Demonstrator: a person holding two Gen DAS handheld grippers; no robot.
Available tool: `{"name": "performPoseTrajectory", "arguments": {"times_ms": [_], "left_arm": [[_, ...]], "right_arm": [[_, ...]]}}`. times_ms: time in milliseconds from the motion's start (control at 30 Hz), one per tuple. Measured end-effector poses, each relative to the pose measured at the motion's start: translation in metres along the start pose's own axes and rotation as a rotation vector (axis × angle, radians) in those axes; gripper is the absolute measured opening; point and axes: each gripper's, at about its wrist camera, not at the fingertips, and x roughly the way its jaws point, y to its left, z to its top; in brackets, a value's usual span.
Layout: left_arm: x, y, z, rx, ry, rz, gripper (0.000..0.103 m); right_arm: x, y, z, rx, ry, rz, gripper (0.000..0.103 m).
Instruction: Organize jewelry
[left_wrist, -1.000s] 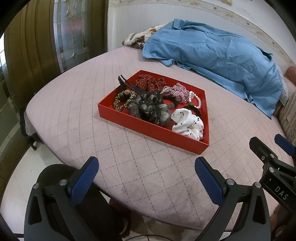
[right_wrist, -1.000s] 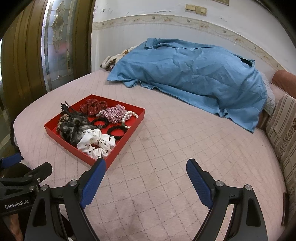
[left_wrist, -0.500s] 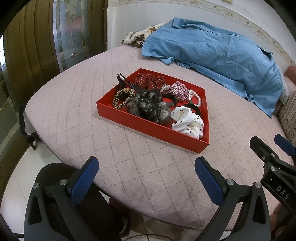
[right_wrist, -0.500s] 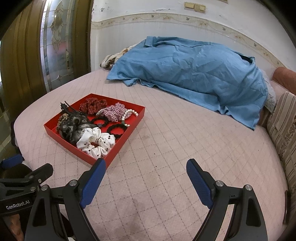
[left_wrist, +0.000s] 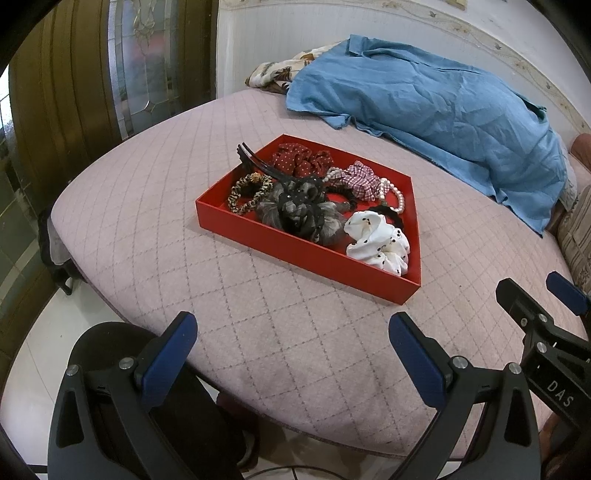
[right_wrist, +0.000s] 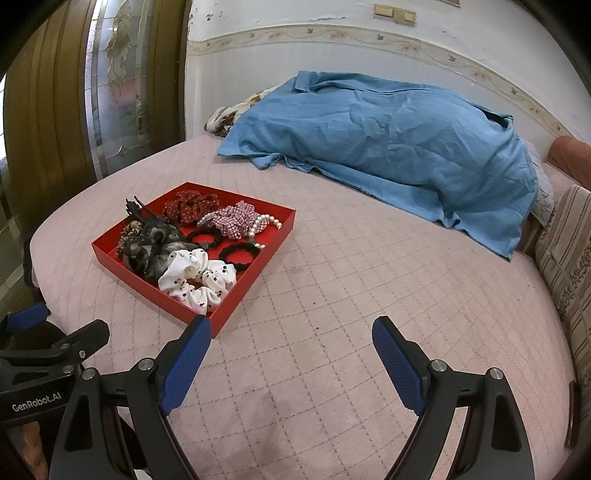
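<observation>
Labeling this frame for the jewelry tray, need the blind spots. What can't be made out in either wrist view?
- What lies under the blue cloth: covered in both views.
- Tray floor beneath the grey-black hair bow: hidden by the piled accessories.
- Pearl strand: partly tucked under the checked scrunchie; its full length is unclear.
- Right gripper in the left wrist view: cut off by the frame edge.
- Striped cushion: cut off at the right edge.

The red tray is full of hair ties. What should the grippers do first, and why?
Probably move the right gripper toward the white scrunchie: it lies at the red tray's near corner, unburied. Both grippers are open, empty and short of the tray.
</observation>
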Motion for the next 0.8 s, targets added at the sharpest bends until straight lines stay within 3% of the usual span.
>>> {"name": "performPoseTrajectory", "arguments": {"times_ms": [800], "left_arm": [[0.004,0.003,-0.0025,-0.013,0.023,-0.001,0.103]], "right_arm": [[0.0036,0.0071,-0.0051,-0.002,0.012,0.01,0.092]]}}
